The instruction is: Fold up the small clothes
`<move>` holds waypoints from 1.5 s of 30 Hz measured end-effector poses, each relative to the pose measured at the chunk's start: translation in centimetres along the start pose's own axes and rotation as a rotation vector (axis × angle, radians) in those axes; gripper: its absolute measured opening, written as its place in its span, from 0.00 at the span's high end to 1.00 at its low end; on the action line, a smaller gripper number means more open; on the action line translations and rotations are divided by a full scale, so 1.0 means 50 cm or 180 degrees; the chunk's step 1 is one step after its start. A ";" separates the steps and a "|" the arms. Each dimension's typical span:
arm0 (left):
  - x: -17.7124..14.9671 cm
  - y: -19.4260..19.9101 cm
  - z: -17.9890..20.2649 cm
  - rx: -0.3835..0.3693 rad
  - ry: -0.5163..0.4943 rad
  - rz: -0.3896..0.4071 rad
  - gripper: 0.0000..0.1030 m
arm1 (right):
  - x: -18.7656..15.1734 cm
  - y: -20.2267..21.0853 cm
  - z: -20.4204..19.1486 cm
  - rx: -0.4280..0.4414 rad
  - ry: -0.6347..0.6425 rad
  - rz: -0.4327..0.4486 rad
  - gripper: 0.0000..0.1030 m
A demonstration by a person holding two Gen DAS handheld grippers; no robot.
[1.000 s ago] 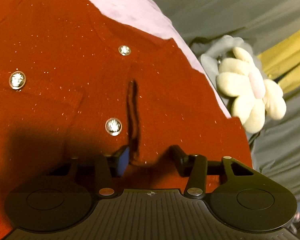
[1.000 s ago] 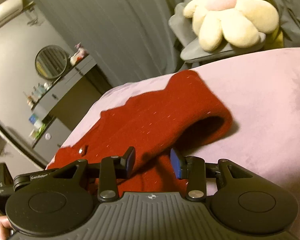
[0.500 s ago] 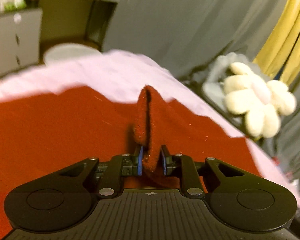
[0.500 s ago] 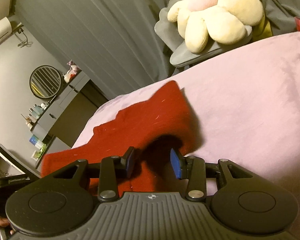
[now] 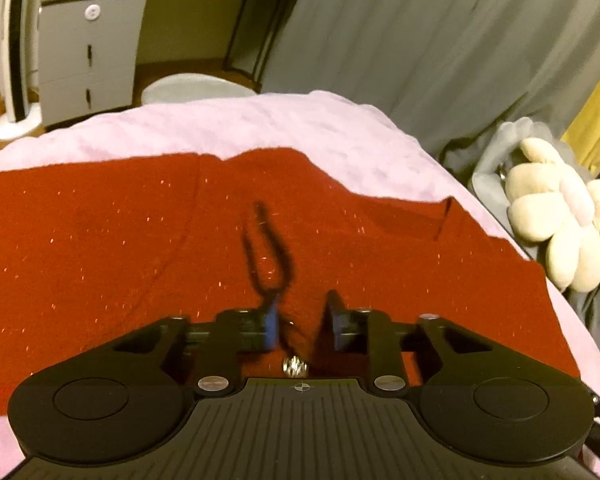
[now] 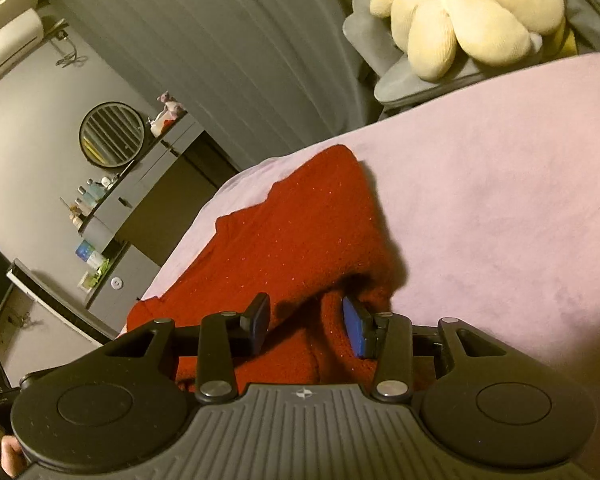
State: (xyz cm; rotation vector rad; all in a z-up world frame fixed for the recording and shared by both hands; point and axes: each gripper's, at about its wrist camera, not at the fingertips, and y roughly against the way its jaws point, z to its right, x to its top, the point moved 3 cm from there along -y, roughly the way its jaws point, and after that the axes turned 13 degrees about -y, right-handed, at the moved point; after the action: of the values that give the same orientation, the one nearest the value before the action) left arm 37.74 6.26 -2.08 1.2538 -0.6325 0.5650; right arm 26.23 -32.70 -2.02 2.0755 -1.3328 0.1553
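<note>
Red knit sweater (image 5: pixel 140 248) lies spread over the pink blanket (image 5: pixel 260 124), filling the middle of my left wrist view; a small fold ridge stands up just ahead of the fingers. My left gripper (image 5: pixel 302 320) sits low over the knit with jaws spread, nothing pinched, and a metal button (image 5: pixel 295 366) shows between them at the base. In the right wrist view my right gripper (image 6: pixel 306 322) is also spread, with a folded lump of the sweater (image 6: pixel 300 240) lying between the fingers (not clamped). Cream flower plush (image 6: pixel 468 16) sits on a grey chair (image 6: pixel 404 84), upper right. Grey drawer cabinet (image 5: pixel 88 52), upper left of the left view, drawers closed, contents hidden.
</note>
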 end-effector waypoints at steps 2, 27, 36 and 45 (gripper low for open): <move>0.008 0.017 0.001 0.0038 -0.0069 0.0106 0.79 | 0.001 -0.010 -0.001 0.0027 -0.0043 -0.0009 0.60; 0.010 0.028 -0.008 0.0368 -0.0614 0.0133 0.79 | -0.042 -0.062 -0.099 -0.0645 0.1502 0.0631 0.87; 0.003 0.023 -0.024 0.0501 -0.0619 0.0041 0.79 | -0.065 -0.079 -0.112 -0.0820 0.1986 0.0553 0.87; -0.009 0.012 -0.025 0.0565 -0.0728 -0.0014 0.79 | -0.124 -0.104 -0.127 -0.1206 0.2762 0.0595 0.85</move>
State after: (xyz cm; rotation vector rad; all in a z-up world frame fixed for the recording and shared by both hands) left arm 37.15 7.57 -2.23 1.5002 -0.7829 0.4857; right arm 29.22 -22.86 -2.11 1.3034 -0.9023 0.7295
